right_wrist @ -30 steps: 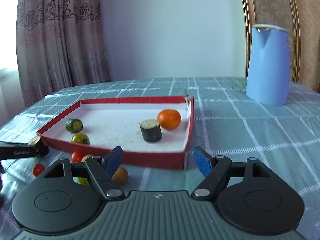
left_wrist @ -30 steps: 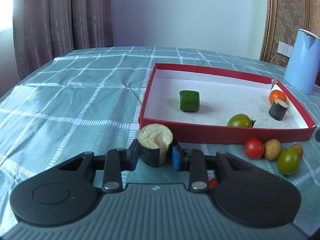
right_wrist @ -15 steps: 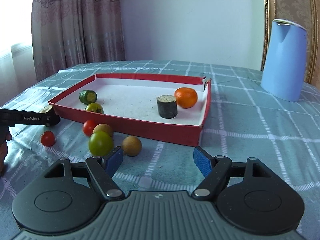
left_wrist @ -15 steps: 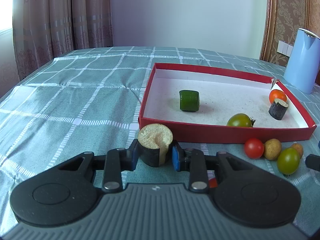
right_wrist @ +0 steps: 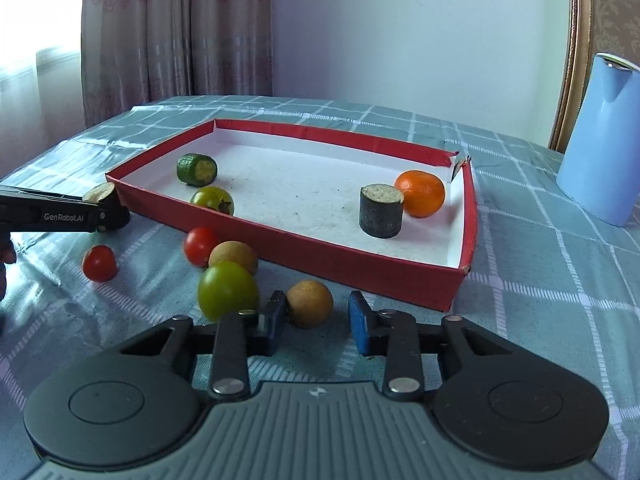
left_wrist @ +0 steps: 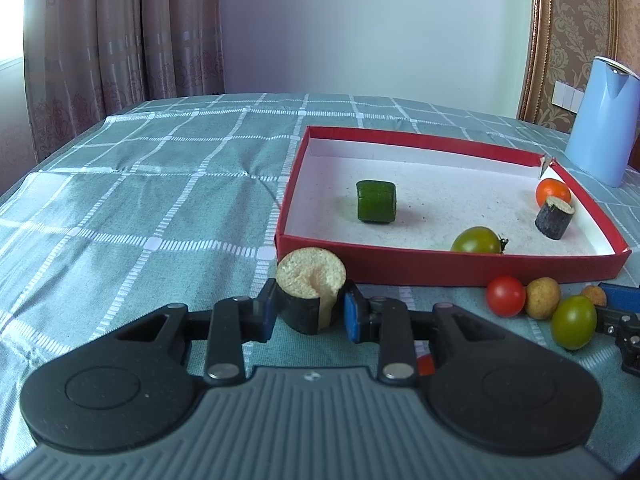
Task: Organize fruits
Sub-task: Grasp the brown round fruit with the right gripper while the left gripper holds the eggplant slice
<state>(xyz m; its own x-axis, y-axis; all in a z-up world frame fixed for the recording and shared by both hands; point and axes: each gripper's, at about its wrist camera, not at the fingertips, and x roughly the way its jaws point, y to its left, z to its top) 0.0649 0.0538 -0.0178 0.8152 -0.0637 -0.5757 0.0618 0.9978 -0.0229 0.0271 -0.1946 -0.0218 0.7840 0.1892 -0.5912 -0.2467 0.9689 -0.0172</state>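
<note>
Clamping a dark-skinned, pale-topped cut piece between its blue pads, the left hand-held gripper sits low over the tabletop, just in front of the near wall of the red tray. The right hand-held gripper has just been closing its jaws around a small brown round fruit; the left pad looks to be at the fruit's side while a sliver of cloth shows before the right pad, so I judge the grip not yet firm.

Just past it on the checked cloth lie a green tomato, another brown fruit and two red tomatoes, all outside the tray and close together.

Further on, inside the tray, four pieces already rest: a green tomato near the front wall, a green cucumber chunk behind it, and toward the torn far corner a dark cylinder standing upright and touching an orange.

By this count, four pieces are sorted and six remain: the two between the pads and four loose ones. A blue jug stands well beyond the tray.
</note>
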